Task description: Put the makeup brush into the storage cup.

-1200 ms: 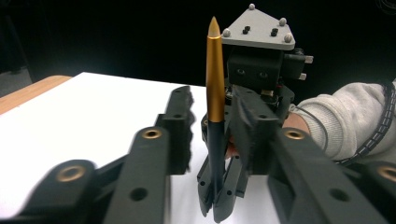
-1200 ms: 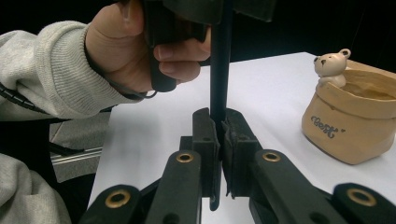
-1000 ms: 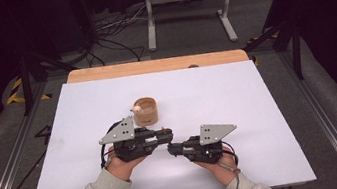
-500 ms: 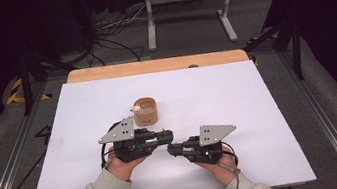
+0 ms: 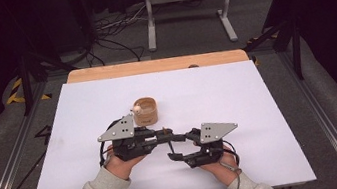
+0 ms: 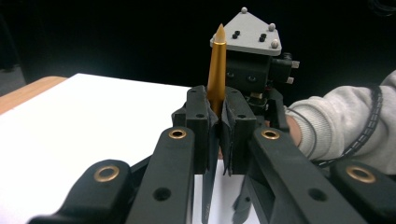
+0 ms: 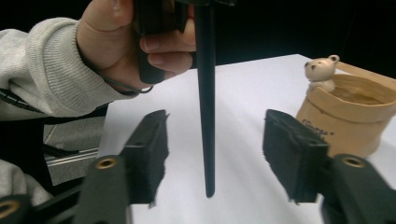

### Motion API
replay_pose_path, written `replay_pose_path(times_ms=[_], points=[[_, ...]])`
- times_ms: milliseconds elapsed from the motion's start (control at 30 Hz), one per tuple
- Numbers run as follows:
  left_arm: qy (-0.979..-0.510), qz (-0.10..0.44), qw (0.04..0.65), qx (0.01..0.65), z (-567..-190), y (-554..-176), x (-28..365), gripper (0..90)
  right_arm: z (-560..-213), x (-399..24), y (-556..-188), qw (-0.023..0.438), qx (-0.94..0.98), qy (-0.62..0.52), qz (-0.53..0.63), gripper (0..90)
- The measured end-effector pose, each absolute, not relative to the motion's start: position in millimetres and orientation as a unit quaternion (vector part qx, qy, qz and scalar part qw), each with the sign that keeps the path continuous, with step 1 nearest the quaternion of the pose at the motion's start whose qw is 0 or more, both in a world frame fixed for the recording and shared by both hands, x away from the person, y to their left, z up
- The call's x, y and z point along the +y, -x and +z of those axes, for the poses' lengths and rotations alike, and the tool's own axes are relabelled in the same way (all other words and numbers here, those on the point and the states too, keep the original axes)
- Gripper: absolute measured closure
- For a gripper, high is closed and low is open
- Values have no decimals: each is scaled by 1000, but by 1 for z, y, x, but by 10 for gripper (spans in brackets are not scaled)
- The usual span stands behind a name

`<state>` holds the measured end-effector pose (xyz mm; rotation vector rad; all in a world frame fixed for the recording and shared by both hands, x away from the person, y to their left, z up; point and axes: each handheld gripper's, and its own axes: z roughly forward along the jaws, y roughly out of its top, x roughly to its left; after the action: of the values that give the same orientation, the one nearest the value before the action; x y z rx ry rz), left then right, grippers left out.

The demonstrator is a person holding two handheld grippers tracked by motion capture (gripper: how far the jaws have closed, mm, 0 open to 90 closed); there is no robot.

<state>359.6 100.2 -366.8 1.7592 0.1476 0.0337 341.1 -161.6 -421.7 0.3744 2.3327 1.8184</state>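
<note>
A pen with a gold cone tip and a slim black barrel is clamped between the jaws of my left gripper, which is shut on it. In the high view the left gripper points right, toward my right gripper. The right gripper has just been opening: its jaws stand wide apart on either side of the barrel and their pads do not touch it. The barrel's end hangs just above the white table.
A small wooden cup with a little bear figure on its rim stands just beyond the grippers. The white sheet covers the table, and a wooden strip runs along its far edge.
The right gripper's jaws have spread apart and let go of the pen barrel. Both hands stay where they were, and the left gripper keeps its grip.
</note>
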Motion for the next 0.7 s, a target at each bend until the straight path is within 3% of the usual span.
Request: replay_pose_path(times_ms=[133, 333, 700], points=[[-770, 27, 633, 74, -362, -362, 102, 832, -418, -169, -343, 87, 773, -140, 612, 249], [-771, 49, 629, 90, -354, -367, 104, 832, -415, -179, -344, 107, 774, -156, 604, 149], [-762, 80, 627, 141, -346, -383, 109, 832, -408, -205, -342, 128, 764, -188, 604, 108]])
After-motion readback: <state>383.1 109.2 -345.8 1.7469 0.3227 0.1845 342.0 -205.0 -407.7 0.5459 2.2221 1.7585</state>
